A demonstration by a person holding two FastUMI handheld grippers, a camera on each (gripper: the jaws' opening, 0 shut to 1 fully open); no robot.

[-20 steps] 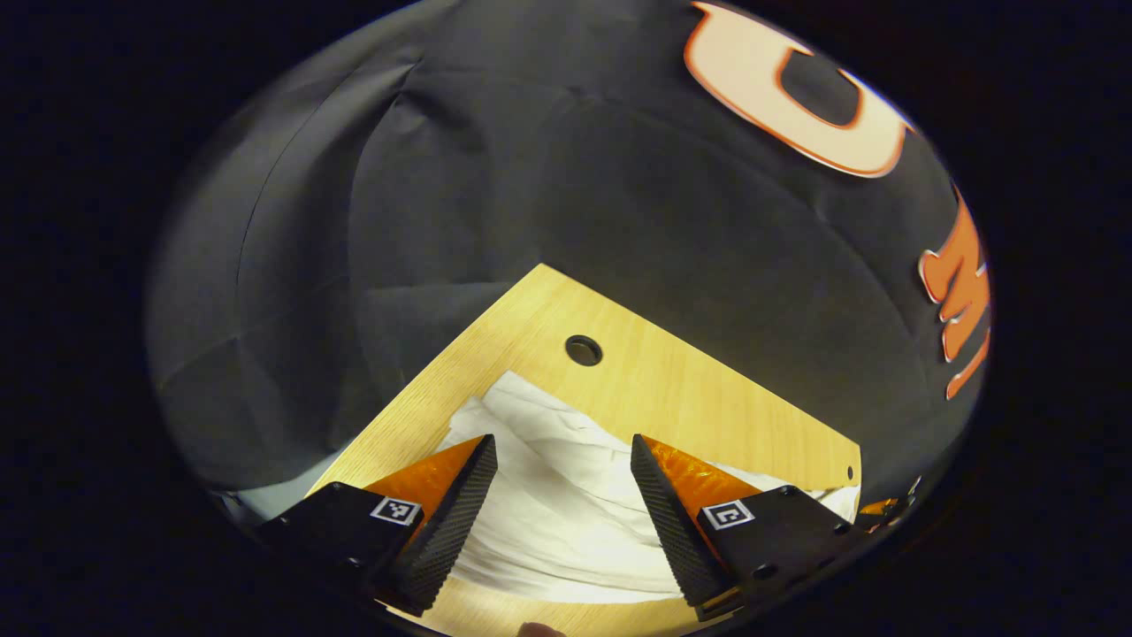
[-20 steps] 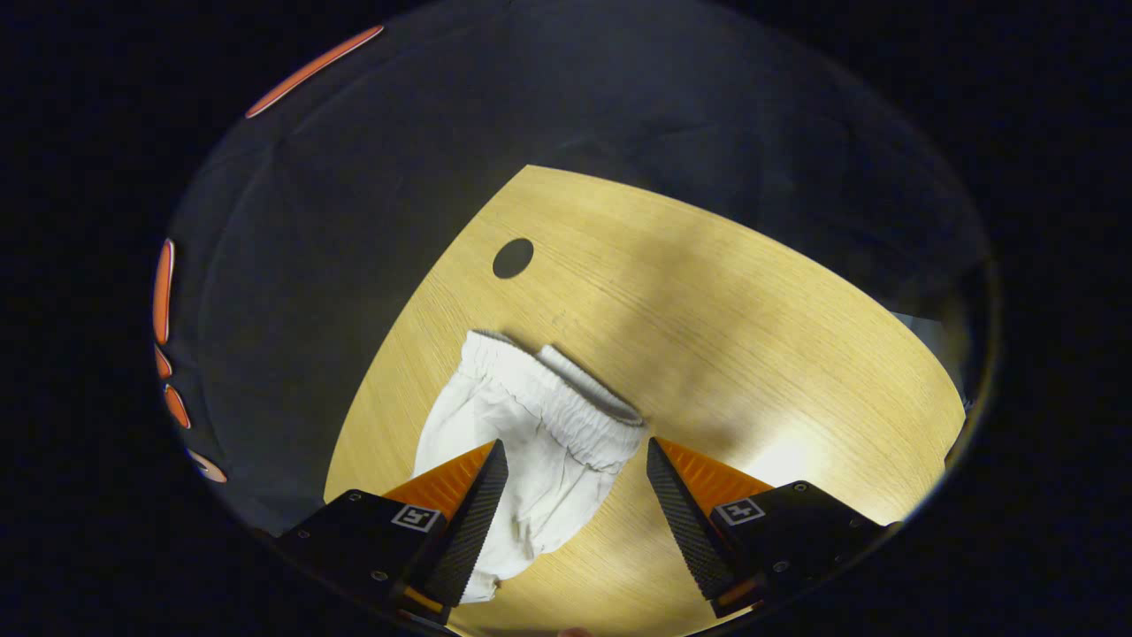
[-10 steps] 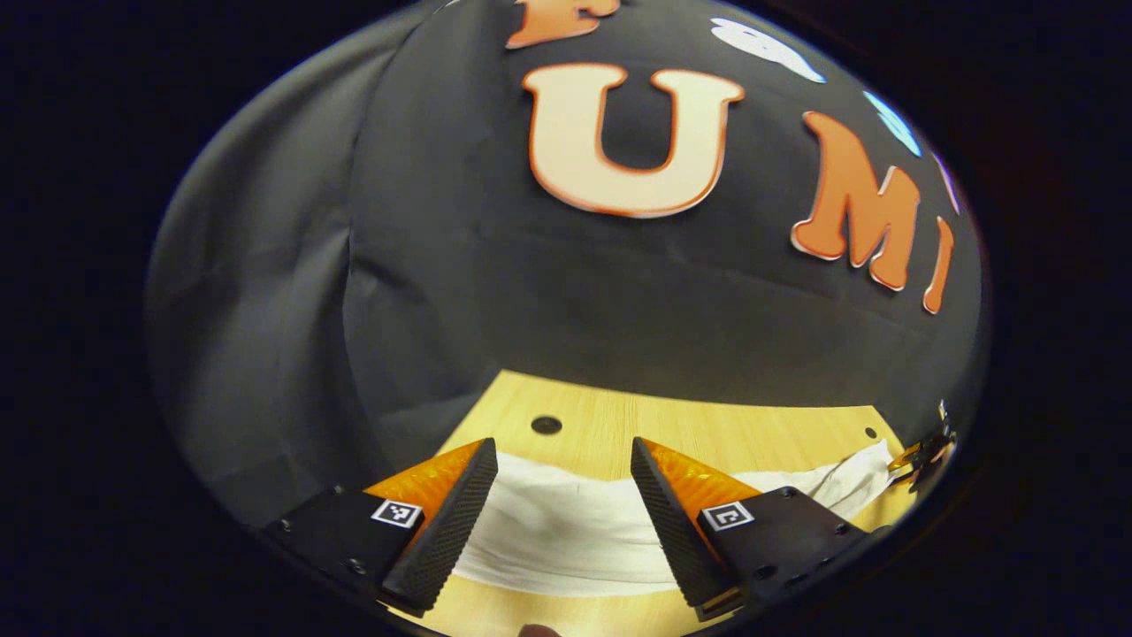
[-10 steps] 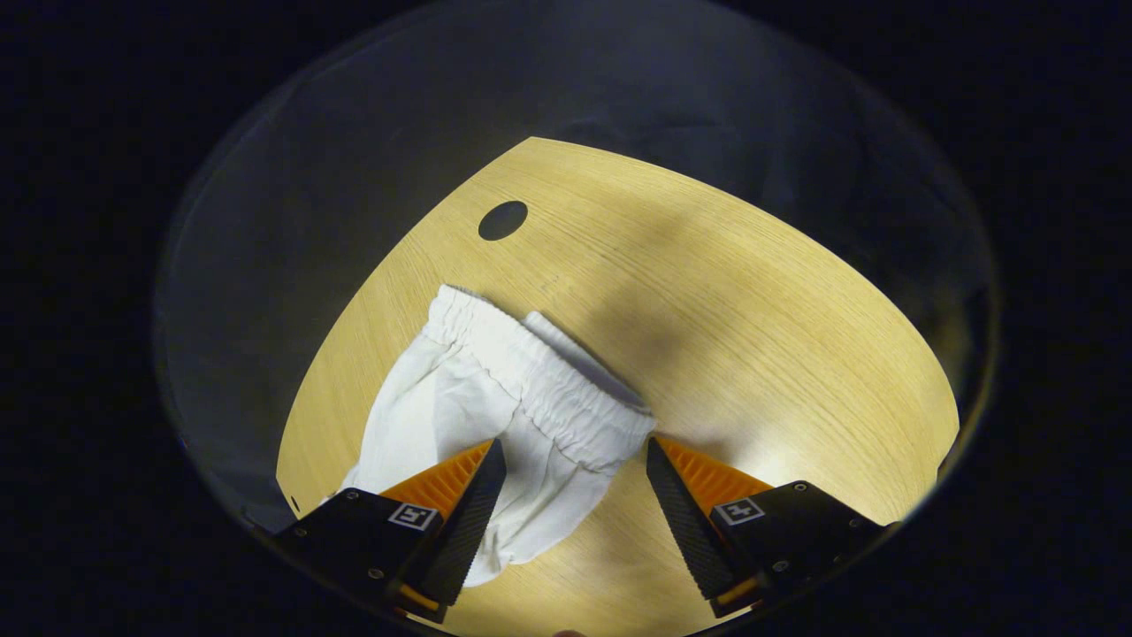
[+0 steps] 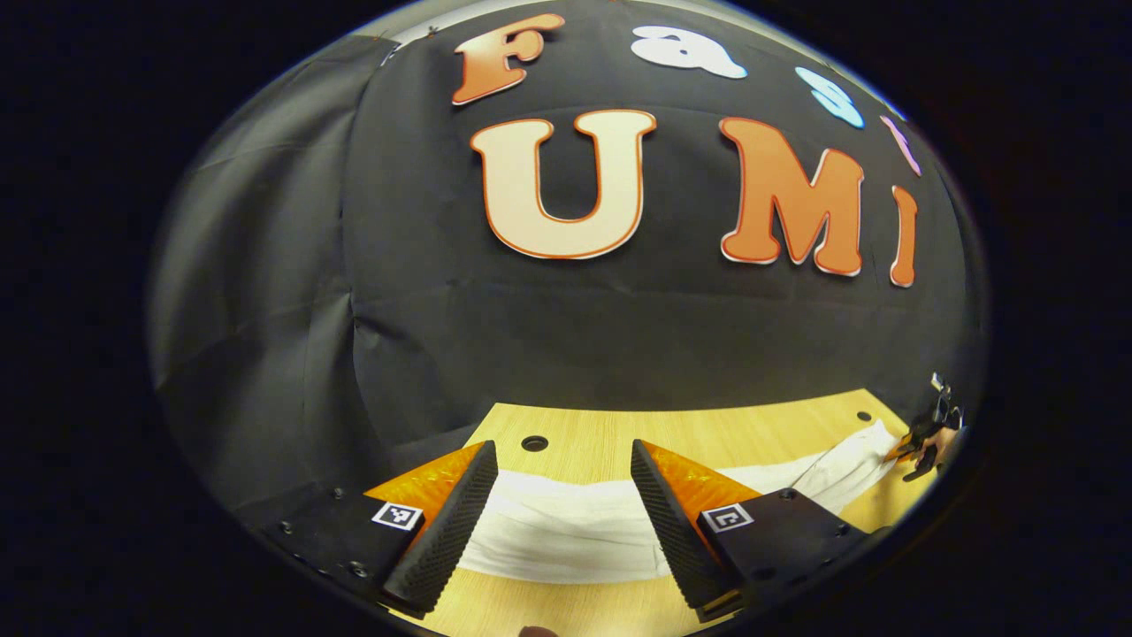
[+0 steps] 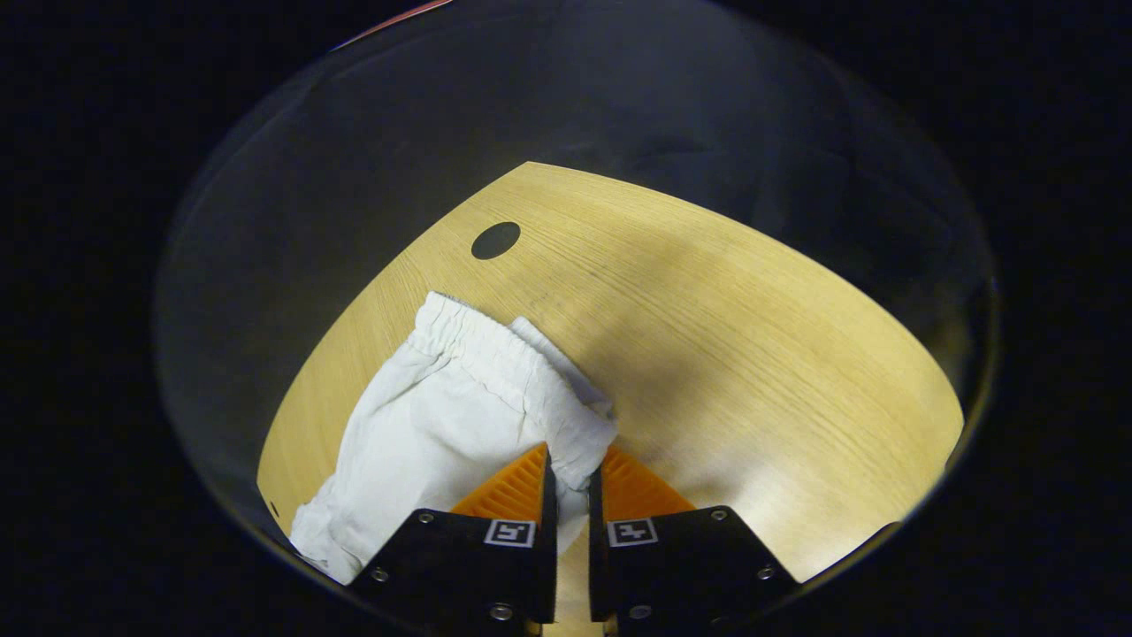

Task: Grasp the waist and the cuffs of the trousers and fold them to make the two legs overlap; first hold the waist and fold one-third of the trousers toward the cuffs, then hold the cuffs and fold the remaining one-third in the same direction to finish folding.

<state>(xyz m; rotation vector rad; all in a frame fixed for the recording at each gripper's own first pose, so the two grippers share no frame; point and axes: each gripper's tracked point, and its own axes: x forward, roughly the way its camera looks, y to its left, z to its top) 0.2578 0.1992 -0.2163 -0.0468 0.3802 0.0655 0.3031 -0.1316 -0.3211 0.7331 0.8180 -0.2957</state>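
On the counter (image 6: 752, 354) the white trousers (image 6: 442, 425) lay flat, waist end toward the cable hole (image 6: 495, 240), well apart from the far counter edge. In the right gripper view my right tongs (image 6: 569, 478) were closed down on the near corner of the elastic waistband (image 6: 504, 354), fabric pinched between both fingers, gap nearly gone. In the left gripper view my left tongs (image 5: 562, 495) stood wide open, hovering just above the other end of the trousers (image 5: 575, 522), which ran as a pale strip across the counter (image 5: 707, 433); nothing between the fingers, no contact I could confirm. Far right in that view I saw the other gripper (image 5: 924, 433) at the garment's end. I judged this as the first step: waist secured, cuff side not yet grasped, the legs not yet laid over each other. Next move, as I read it, called for the left tongs to drop and close on the cuffs, then both ends to lift together and carry across so one leg lands on the other. Risk: thin cloth slipping out of a corner-only pinch.
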